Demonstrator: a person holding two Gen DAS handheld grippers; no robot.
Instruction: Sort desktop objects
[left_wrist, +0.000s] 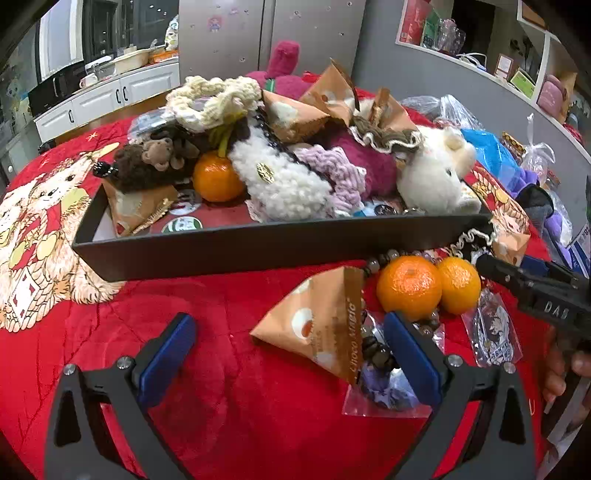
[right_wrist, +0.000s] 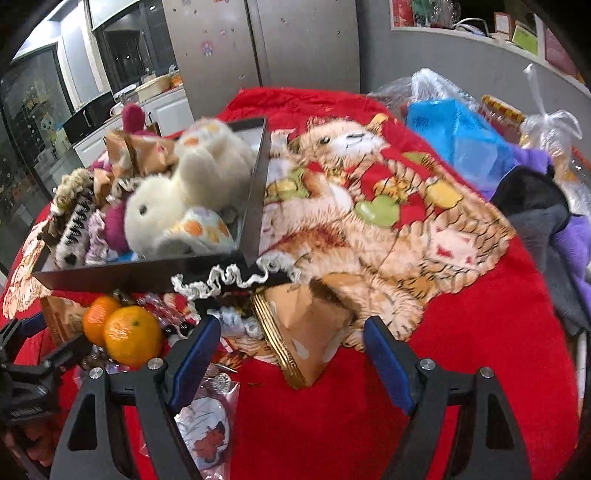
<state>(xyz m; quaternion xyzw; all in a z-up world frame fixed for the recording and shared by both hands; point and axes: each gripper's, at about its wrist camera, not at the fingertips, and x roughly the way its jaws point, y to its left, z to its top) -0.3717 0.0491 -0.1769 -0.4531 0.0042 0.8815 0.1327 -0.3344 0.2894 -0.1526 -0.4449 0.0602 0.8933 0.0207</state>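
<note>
A black tray (left_wrist: 229, 254) on the red cloth holds plush toys, knitted pieces, brown snack packets and an orange (left_wrist: 216, 179). In front of it lie a brown triangular packet (left_wrist: 317, 325), two oranges (left_wrist: 408, 286), a bead bracelet (left_wrist: 376, 350) and small plastic sleeves. My left gripper (left_wrist: 290, 332) is open, its fingers on either side of the packet. My right gripper (right_wrist: 291, 336) is open around another brown packet (right_wrist: 310, 328) near the tray corner (right_wrist: 247, 258). A black lace scrunchie (right_wrist: 229, 280) lies against the tray. The right gripper also shows in the left wrist view (left_wrist: 535, 288).
A white plush rabbit (right_wrist: 177, 192) fills the tray's right end. Plastic bags, a blue bag (right_wrist: 461, 136) and purple and dark fabric (right_wrist: 546, 229) crowd the table's right side. A card sleeve (right_wrist: 207, 428) lies under the right gripper. A fridge and kitchen counter stand behind.
</note>
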